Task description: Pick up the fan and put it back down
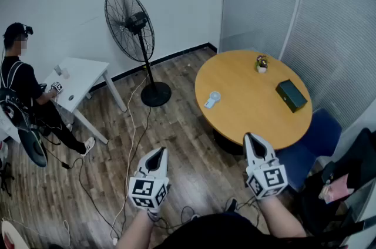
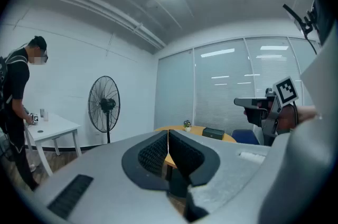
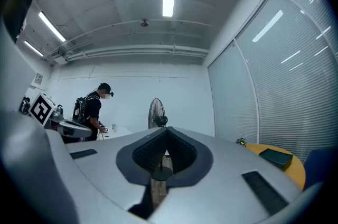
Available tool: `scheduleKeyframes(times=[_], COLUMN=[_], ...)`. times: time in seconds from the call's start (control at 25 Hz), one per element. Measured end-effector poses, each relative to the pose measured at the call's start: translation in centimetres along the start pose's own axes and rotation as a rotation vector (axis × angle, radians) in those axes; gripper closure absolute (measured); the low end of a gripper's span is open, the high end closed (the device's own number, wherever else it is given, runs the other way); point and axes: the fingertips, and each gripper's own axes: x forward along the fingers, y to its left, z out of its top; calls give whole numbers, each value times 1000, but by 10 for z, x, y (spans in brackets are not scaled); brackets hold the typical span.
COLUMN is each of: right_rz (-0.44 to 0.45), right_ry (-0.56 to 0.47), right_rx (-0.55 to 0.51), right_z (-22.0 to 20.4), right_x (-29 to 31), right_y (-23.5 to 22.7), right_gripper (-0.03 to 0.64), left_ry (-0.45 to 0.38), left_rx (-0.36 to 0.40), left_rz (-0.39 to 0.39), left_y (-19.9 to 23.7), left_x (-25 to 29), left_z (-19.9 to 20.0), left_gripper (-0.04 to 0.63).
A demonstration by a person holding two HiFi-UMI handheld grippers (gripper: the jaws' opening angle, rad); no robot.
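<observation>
Left gripper (image 1: 158, 151): lower centre-left of the head view, pointing up-frame, about level; jaws together, nothing between them.
Right gripper (image 1: 249, 137): lower centre-right, pointing up-frame, level; jaws together, empty.
Left forearm (image 1: 136, 231), right forearm (image 1: 283, 219): bare, entering from the bottom edge.

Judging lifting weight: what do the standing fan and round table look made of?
Standing fan: thin black wire grille, slim pole and disc base, likely painted metal, matte. Round table: smooth, even orange-tan top, probably laminate or veneered wood, low sheen.
</observation>
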Motion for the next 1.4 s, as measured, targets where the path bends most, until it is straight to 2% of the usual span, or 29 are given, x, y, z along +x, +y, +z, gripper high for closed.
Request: scheduleKeyframes(times=[0.36,0.56,0.72,0.76,0.8,0.84,1.2,1.4], right_rz=[-7,-4,-13,-12,-9,-4,58,106], right_ry=[-1,4,-10,-8,-3,1,5,10], right_rx=[21,34,39,33,29,31,102,145], right_z=[-4,-8,-10,-10,-12,-14,-29,-41], right_x=[-7,-5,-1,2,4,6,27,36], right_y=[3,-14,-37,-43,-50,-58,-132,-166], right_gripper=[614,612,611,585,551,537,523,528], left_ry=[-6,-13,-25,-25,-21,-17,22,45], left_rx=[4,-15,-9,-3,3,7,36,40], left_rz=[-2,-19,6,11,14,16,79,138], left_y=[-4,-21,-33,-37,-42,-48,-97,-119], left_x=[-3,15,31,36,42,47,102,120], left_z=[-5,-6,-2,-1,1,2,8,9], left_gripper=[588,588,583,519,424,401,397,397])
